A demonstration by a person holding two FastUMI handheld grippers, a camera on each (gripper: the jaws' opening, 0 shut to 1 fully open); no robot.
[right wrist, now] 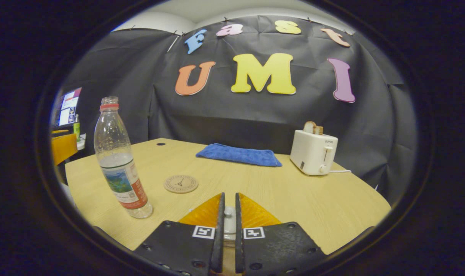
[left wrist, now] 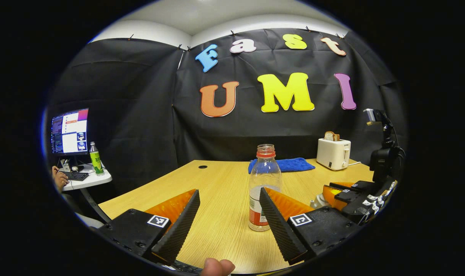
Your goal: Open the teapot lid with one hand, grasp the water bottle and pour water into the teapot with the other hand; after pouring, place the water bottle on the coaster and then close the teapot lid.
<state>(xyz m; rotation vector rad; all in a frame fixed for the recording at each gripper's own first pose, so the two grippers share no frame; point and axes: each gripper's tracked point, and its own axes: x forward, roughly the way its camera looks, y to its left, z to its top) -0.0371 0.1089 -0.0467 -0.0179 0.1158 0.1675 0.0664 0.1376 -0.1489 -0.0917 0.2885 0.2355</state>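
**Right jaws pinch the teapot lid knob; left jaws spread near the bottle**

The right gripper (right wrist: 227,230) has its jaws nearly closed, both fingers pressing a small pale lid knob (right wrist: 228,220) of the teapot. The left gripper (left wrist: 229,218) holds its jaws wide apart with nothing between them. The water bottle (left wrist: 263,188) stands upright and uncapped on the tabletop (left wrist: 217,184), just past the left fingertips. The round coaster (right wrist: 181,183) lies bare beside the bottle.

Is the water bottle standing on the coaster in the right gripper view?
No, the water bottle stands on the bare table, apart from the coaster beside it.
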